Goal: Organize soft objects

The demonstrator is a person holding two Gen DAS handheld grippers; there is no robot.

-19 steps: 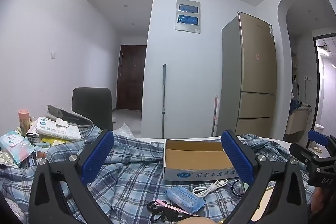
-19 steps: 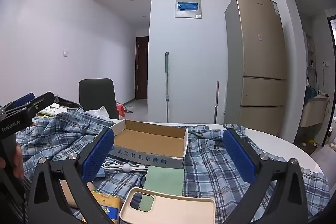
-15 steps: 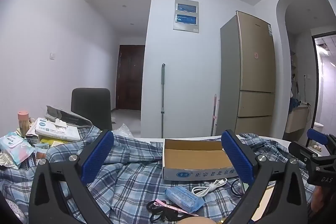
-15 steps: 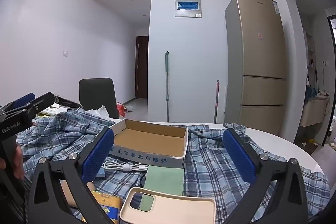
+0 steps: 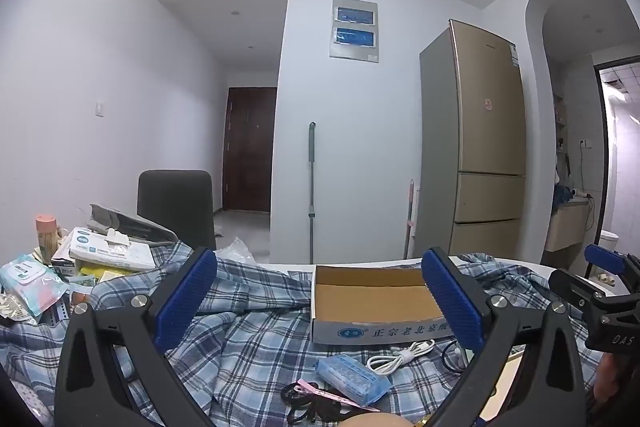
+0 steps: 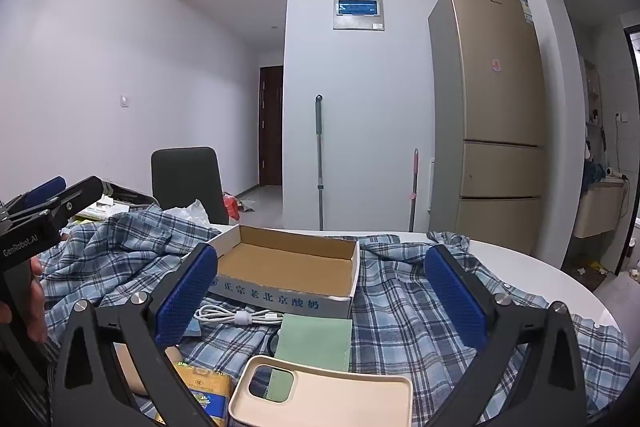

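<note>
A blue plaid shirt (image 5: 248, 339) (image 6: 404, 319) lies spread and rumpled over the round white table (image 6: 560, 279). An open cardboard box (image 5: 376, 303) (image 6: 288, 267) rests on it, with nothing inside. In front of the box lie a coiled white cable (image 5: 402, 355) (image 6: 240, 317), a green cloth (image 6: 314, 341), a cream phone case (image 6: 320, 395), a blue pack (image 5: 352, 379) and black hair ties (image 5: 312, 403). My left gripper (image 5: 320, 299) and my right gripper (image 6: 320, 291) both hover level above the shirt, open, nothing between the fingers. The other gripper shows at each view's edge.
At the table's left sit tissue packs (image 5: 24, 283), a flat white pack (image 5: 108, 251) and a pink-capped bottle (image 5: 46, 235). A yellow packet (image 6: 204, 387) lies near me. A dark chair (image 5: 176, 207), two mop handles (image 6: 319, 163) and a gold fridge (image 5: 476, 147) stand behind.
Both views have shifted only slightly; the scene sits a little lower in the left wrist view. Nothing on the table has moved and both grippers stay open.
</note>
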